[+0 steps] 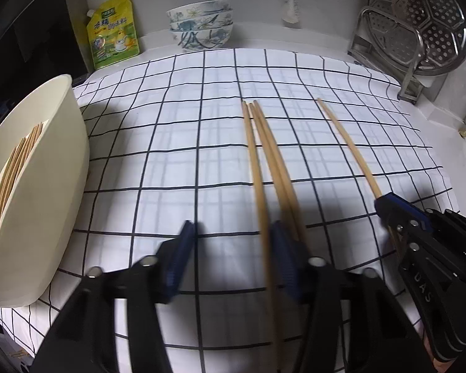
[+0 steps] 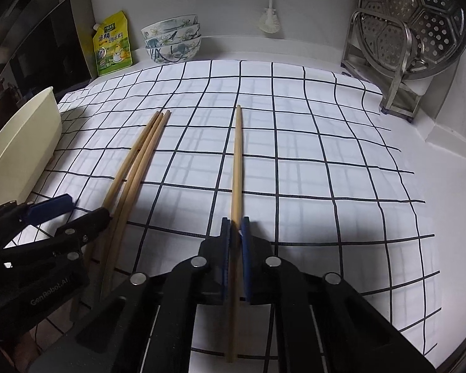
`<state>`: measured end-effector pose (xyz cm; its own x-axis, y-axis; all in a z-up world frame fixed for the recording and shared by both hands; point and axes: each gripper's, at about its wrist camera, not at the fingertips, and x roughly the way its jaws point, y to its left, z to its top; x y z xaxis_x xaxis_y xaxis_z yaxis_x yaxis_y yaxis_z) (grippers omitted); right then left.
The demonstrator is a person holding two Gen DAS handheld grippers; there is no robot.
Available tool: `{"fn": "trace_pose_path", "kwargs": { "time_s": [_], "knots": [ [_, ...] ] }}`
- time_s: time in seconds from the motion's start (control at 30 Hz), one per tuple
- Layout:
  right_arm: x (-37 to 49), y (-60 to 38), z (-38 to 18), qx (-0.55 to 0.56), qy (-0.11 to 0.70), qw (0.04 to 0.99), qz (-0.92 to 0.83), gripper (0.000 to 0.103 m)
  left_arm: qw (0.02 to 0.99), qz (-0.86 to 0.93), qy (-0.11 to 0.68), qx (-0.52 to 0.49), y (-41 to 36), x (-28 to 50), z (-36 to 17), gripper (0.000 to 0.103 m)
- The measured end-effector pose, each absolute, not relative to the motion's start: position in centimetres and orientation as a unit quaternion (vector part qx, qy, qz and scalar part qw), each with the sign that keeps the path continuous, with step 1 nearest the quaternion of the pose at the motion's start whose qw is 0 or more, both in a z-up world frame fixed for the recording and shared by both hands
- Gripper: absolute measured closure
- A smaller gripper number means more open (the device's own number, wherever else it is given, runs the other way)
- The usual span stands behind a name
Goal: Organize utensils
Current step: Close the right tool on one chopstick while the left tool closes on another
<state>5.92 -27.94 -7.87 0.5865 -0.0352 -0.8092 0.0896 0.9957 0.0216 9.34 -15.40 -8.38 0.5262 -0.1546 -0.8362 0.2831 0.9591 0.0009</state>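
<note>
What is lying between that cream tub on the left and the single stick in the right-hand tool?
Three loose chopsticks in a bundle and the open left tool lie between the cream tub and the single chopstick clamped in the right tool; the right wrist view shows it.

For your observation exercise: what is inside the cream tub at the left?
Inside the cream tub, several wooden chopsticks lean against its wall. Their lower ends and the tub's bottom are hidden by the wall.

Black tongs (image 2: 236,227) with blue ribbed pads (image 2: 247,258), silver screws, "GenRobot.AI" lettering on the left tongs (image 1: 230,233)
</note>
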Motion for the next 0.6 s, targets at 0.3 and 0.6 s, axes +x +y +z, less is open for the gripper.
{"fn": "trace_pose_path", "kwargs": {
  "time_s": [0.3, 0.6],
  "knots": [
    [5.7, -28.1, -7.9, 0.048, 0.450, 0.891, -0.025, 0.097, 0.865, -0.142, 0.479, 0.048, -14.9, 8.8, -8.3, 0.096],
    [5.2, -27.8, -6.6, 0.077, 0.435, 0.897, -0.012, 0.097, 0.871, -0.161, 0.462, 0.048, -14.0, 7.5, -6.1, 0.096]
  ]
}}
